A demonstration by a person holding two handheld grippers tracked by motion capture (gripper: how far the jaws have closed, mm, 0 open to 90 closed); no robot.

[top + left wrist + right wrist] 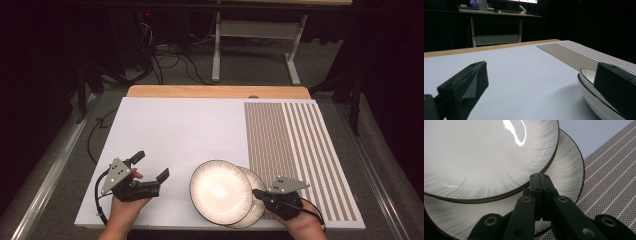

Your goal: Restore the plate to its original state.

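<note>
two white plates with dark rims lie at the lower middle of the high view, the upper plate [220,190] overlapping the lower plate [254,197], which pokes out to its right. both rest on the white board [175,130] that covers the table; a patch of brown and white stripes [295,150] fills the board's right part.

the right gripper [257,193] sits at the lower right of the high view, its jaws pressed together with no gap. in the right gripper view its tip [540,178] lies over the lower plate [566,170], right at the rim of the upper plate [486,157]; i cannot tell whether it touches either plate.

the left gripper [150,166] is at the lower left of the high view, jaws spread wide with nothing between them, near the upper plate's left edge but apart from it.

no brand, label or writing can be read on the plates, the board or the grippers.
</note>
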